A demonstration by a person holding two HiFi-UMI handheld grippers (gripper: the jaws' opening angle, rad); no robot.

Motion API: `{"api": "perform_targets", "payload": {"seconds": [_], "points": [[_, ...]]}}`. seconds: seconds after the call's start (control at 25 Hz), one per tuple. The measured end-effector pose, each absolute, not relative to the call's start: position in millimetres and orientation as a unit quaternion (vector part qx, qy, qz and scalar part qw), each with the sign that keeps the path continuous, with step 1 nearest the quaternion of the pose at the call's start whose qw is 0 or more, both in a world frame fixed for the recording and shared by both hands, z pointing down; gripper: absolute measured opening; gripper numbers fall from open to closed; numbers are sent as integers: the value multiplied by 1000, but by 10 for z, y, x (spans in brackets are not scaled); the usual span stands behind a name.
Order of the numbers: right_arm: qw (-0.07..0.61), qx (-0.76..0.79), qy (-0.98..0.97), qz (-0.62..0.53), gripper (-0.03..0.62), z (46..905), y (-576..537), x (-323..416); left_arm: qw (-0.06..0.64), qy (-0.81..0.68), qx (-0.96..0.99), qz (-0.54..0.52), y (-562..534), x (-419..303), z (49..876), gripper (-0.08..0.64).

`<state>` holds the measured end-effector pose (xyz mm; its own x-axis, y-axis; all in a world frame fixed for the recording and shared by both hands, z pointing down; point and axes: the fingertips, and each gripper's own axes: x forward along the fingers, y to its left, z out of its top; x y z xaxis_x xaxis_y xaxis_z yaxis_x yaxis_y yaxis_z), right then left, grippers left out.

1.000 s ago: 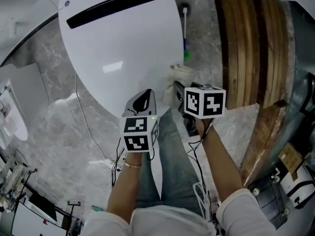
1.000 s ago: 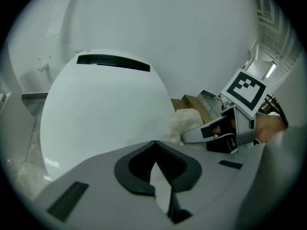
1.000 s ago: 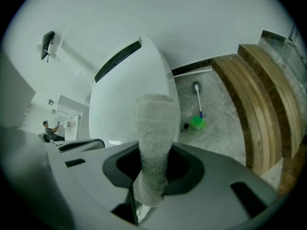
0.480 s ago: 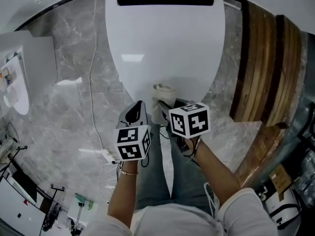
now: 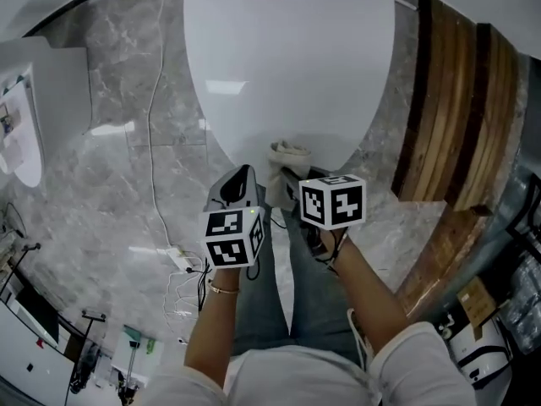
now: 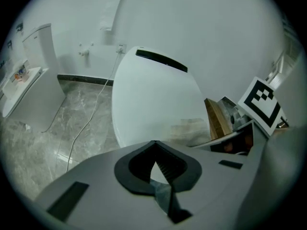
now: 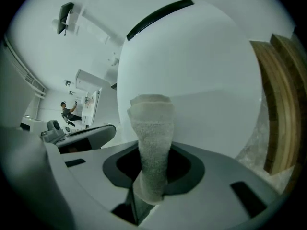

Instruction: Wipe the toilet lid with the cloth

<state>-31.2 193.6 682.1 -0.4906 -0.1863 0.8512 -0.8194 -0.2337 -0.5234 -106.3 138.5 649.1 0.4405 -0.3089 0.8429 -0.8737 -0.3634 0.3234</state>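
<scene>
Lid (image 5: 287,66), white and closed, fills the space ahead of both tools. Right tool (image 5: 294,178) is clenched on the cloth (image 5: 288,153), which stands up out of its jaws, right at the lid's near edge. Left tool (image 5: 240,178), just beside it, is clamped tight and empty.

The toilet lid (image 5: 287,74) runs off the top edge of the head view, so its hinge end is lost to me. There the marker cube (image 5: 332,200) hides the jaws of my right gripper (image 7: 152,174) and the lower end of the cloth (image 5: 289,153). In the left gripper view the cloth is a blurred pale patch. The right gripper view's round edge cuts the wooden planks (image 7: 278,104), and the distant person (image 7: 68,110) is too small to make out.
</scene>
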Motion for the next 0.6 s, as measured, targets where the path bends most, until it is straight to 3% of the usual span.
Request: {"api": "perform_targets", "payload": {"seconds": [0.36, 0.6], "points": [[216, 508, -511, 659, 103, 6864, 2331, 681, 377, -313, 783, 383, 1526, -275, 6511, 12], [158, 524, -487, 680, 103, 6942, 2466, 809, 353, -247, 801, 416, 1735, 227, 6565, 12]]}}
